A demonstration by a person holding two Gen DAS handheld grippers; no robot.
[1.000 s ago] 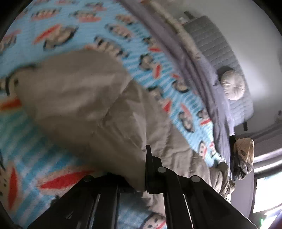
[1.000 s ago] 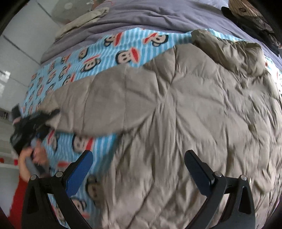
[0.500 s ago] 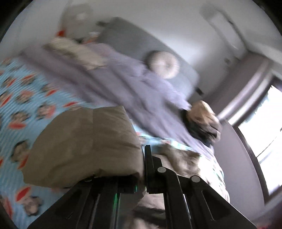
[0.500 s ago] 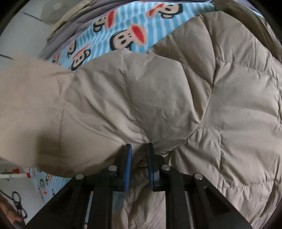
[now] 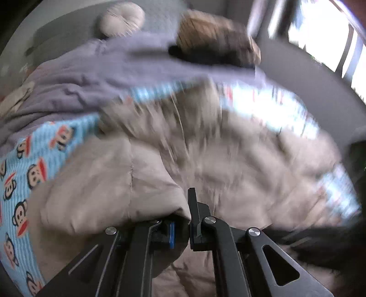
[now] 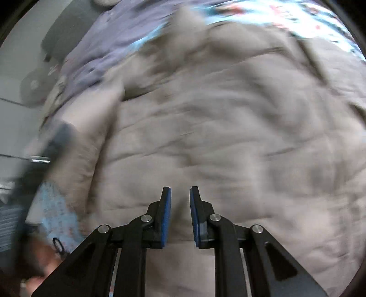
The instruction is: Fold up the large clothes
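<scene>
A large beige quilted jacket (image 5: 228,164) lies spread on the blue monkey-print blanket (image 5: 29,160). My left gripper (image 5: 183,219) is shut on a fold of the jacket's sleeve (image 5: 109,189), which drapes over its left finger. In the right wrist view the jacket (image 6: 228,128) fills most of the frame. My right gripper (image 6: 180,205) hangs just above it with its blue pads a small gap apart and nothing between them. The left gripper's dark body (image 6: 43,160) shows blurred at the left edge there.
A purple duvet (image 5: 91,75) covers the far side of the bed, with a round cream cushion (image 5: 121,18) and a grey headboard (image 5: 59,34) behind. A brown and black heap of clothes (image 5: 217,41) lies at the far right. A bright window (image 5: 320,34) is beyond.
My left gripper has carried the sleeve across over the jacket body. My right gripper, shut on the jacket half a second ago, has let go and its pads now stand slightly apart.
</scene>
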